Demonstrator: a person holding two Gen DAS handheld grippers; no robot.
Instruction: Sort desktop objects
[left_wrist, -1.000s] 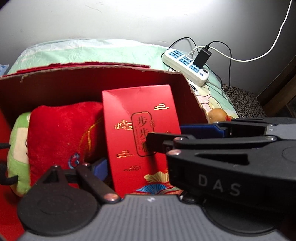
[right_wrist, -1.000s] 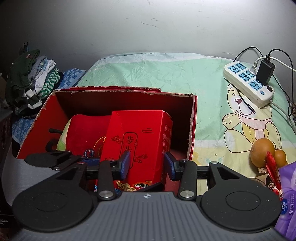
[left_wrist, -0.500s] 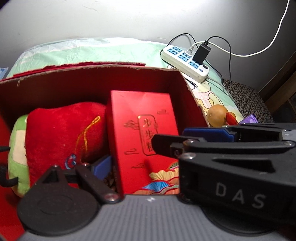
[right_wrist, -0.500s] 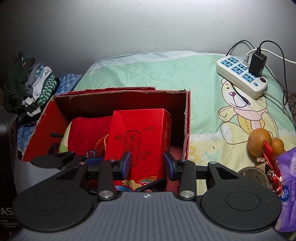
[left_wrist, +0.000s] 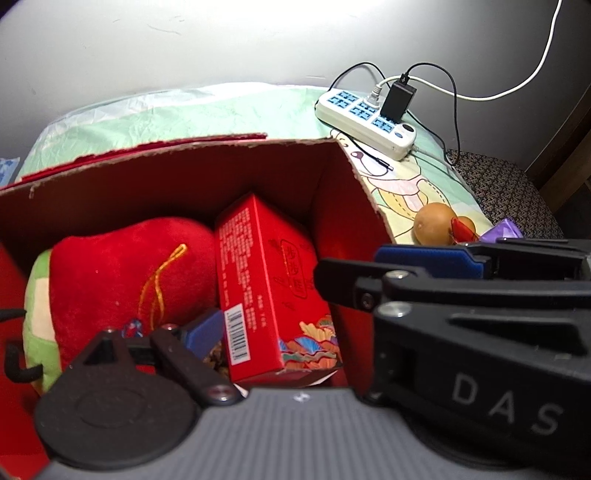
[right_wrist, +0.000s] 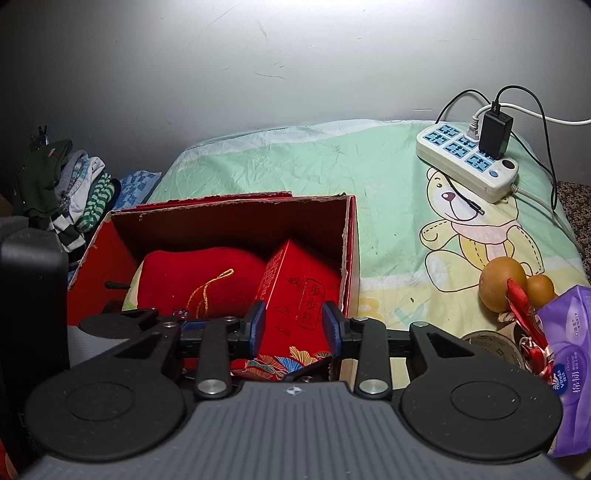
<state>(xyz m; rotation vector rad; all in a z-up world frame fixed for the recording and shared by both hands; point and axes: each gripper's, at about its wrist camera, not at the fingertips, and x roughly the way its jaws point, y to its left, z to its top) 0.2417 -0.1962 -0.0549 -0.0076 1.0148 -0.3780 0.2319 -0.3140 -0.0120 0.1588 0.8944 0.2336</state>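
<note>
A red cardboard box (left_wrist: 221, 147) (right_wrist: 229, 201) stands open on the green cloth. Inside it lie a red plush toy (left_wrist: 122, 280) (right_wrist: 199, 273) and a small red gift carton (left_wrist: 273, 288) (right_wrist: 295, 280), which leans tilted against the box's right wall. My left gripper (left_wrist: 295, 332) is open; its left pad is just left of the carton, and its right finger is hidden behind the other gripper. My right gripper (right_wrist: 293, 328) is open above the carton's near end and holds nothing. Its fingers (left_wrist: 428, 258) reach over the box's right wall.
On the bear-print cloth (right_wrist: 332, 166) right of the box are a white power strip (right_wrist: 469, 162) with cables, an orange gourd (right_wrist: 502, 284), a tape roll (right_wrist: 491, 347) and a purple tissue pack (right_wrist: 569, 362). Folded clothes (right_wrist: 66, 192) are piled at the far left.
The small red carton has gone from upright to tipped over toward the box's right wall. Both grippers have drawn back and up a little from it.
</note>
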